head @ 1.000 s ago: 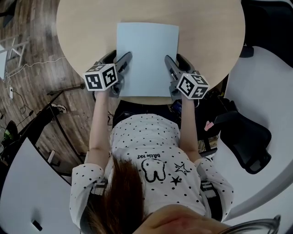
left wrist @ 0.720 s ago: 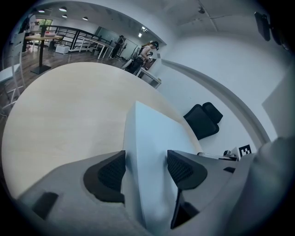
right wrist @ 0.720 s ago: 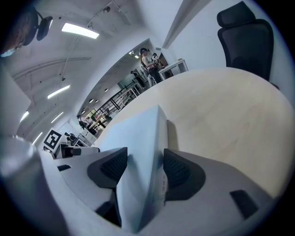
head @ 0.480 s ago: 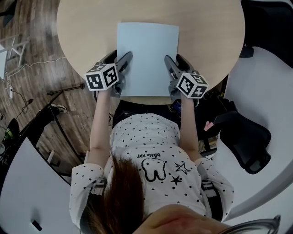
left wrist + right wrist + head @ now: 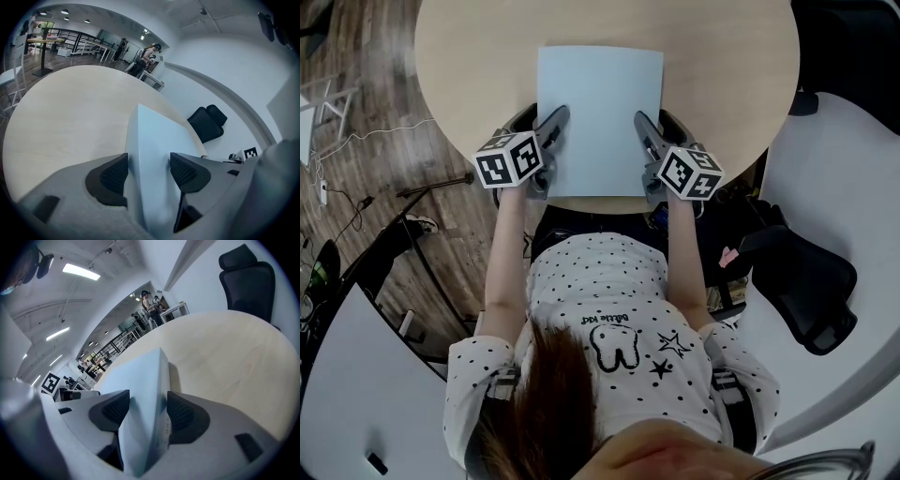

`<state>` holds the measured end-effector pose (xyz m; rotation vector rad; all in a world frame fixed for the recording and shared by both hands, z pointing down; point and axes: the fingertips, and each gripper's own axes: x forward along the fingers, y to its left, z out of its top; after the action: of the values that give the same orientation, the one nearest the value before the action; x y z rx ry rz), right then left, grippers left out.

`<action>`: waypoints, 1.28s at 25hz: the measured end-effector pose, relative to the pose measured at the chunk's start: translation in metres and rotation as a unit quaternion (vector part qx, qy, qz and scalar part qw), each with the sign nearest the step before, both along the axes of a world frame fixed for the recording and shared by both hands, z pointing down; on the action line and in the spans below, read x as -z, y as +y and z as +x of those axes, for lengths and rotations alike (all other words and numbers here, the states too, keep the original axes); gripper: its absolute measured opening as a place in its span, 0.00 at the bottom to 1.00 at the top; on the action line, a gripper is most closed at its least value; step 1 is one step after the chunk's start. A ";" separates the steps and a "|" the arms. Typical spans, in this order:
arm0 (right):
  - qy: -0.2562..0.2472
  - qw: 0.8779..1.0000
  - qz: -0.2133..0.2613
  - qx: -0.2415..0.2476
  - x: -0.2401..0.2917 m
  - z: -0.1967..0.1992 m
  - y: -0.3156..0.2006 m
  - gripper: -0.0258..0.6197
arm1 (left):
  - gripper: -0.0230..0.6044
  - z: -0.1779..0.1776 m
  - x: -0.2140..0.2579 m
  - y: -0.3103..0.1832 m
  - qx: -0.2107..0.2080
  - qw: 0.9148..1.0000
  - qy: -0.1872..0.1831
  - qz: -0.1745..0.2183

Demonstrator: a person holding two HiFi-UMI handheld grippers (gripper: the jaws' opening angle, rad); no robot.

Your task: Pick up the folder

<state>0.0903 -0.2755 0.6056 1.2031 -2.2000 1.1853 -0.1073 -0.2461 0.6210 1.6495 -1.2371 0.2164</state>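
A flat pale blue folder was laid lengthwise on the round wooden counter, its long edges straddled at the near end by the parted jaws of the left gripper and the right gripper.

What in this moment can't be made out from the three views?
Pale blue folder: whether it clears the round wooden table, head view, looking straight down.
Left gripper, right gripper: folder fills each gap in the gripper views; pad pressure unclear.
Print on the folder's edge: too small, right gripper view.
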 end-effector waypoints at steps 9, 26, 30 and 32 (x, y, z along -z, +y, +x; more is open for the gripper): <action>-0.014 1.000 -0.011 -0.002 -0.004 0.000 0.001 0.43 | 0.48 0.000 -0.001 0.000 0.001 1.000 -0.008 0.001; 0.001 1.000 0.001 0.008 0.002 0.000 -0.001 0.42 | 0.48 0.004 0.001 0.004 0.001 1.000 -0.005 -0.003; 0.006 1.000 0.003 0.007 0.005 0.001 0.001 0.41 | 0.48 0.005 0.006 0.006 0.000 1.000 -0.010 -0.001; 0.005 1.000 0.005 0.007 0.009 0.000 0.002 0.41 | 0.48 0.004 0.010 0.007 0.000 1.000 -0.012 0.002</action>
<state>0.0899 -0.2736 0.5968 1.1925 -2.2056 1.1608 -0.1030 -0.2388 0.6113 1.6542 -1.2577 0.2347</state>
